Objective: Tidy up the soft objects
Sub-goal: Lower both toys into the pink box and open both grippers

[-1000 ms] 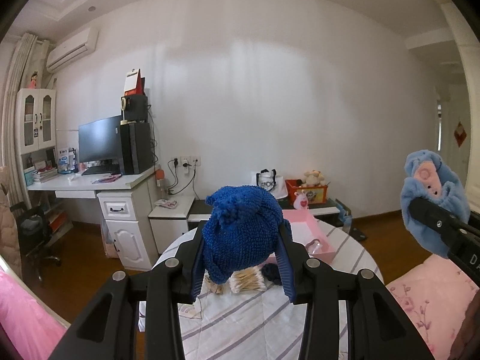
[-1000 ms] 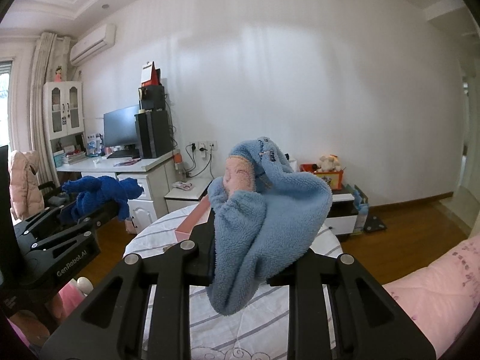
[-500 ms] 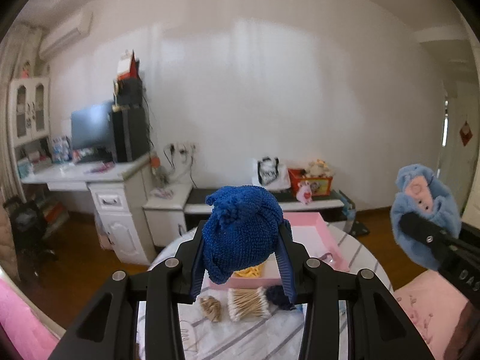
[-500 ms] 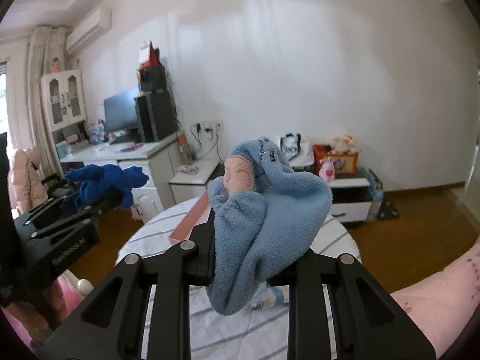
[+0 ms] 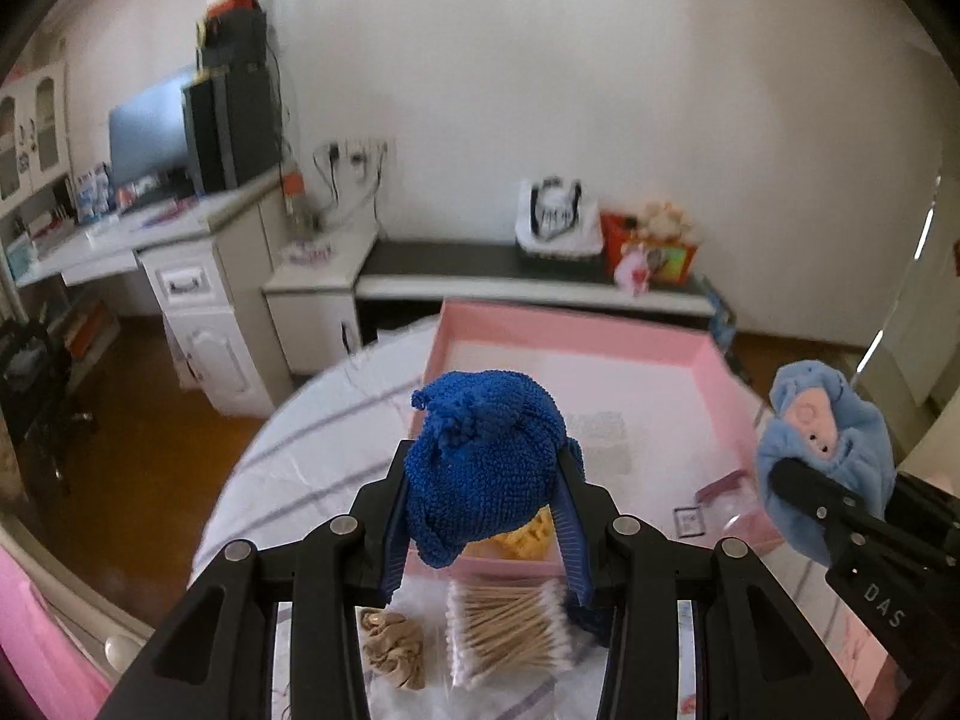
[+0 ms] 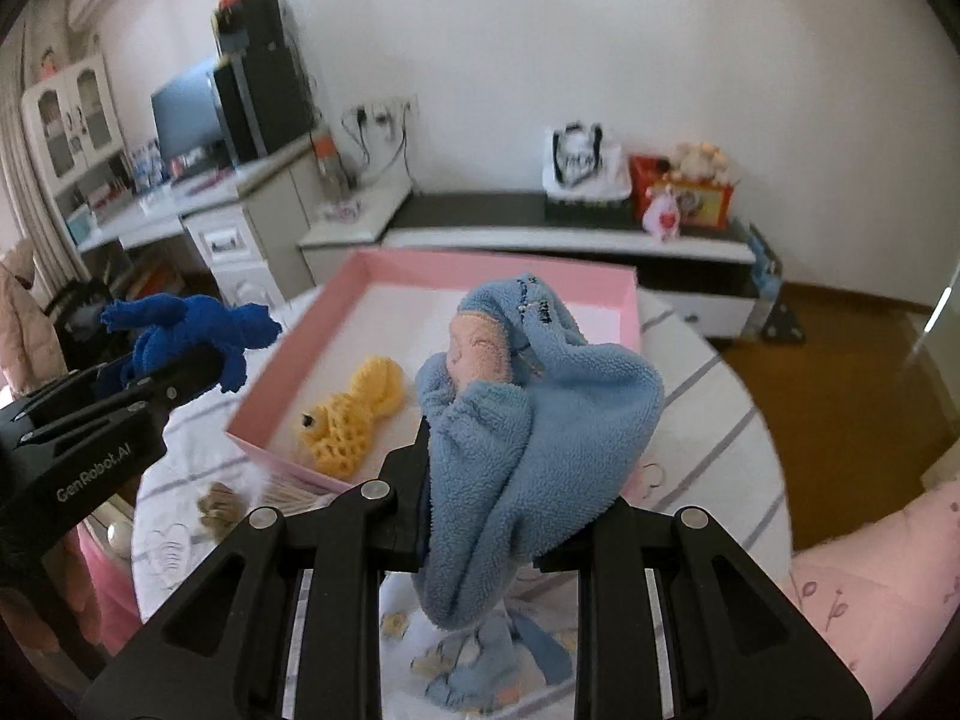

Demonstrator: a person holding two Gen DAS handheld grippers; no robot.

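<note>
My left gripper is shut on a dark blue knitted toy, held above the near edge of the pink tray. It also shows in the right wrist view. My right gripper is shut on a light blue fleece toy with a pink face, held above the table just in front of the tray. It also shows in the left wrist view. A yellow knitted toy lies inside the tray.
On the striped round table lie a pack of cotton swabs, a tan scrunchie and a small clear box. Another light blue fabric item lies below the right gripper. A pink bed is at the right.
Both grippers have tilted downward and moved forward over the table. The tray and the items on the table now fill the lower views. Both toys stay gripped.
</note>
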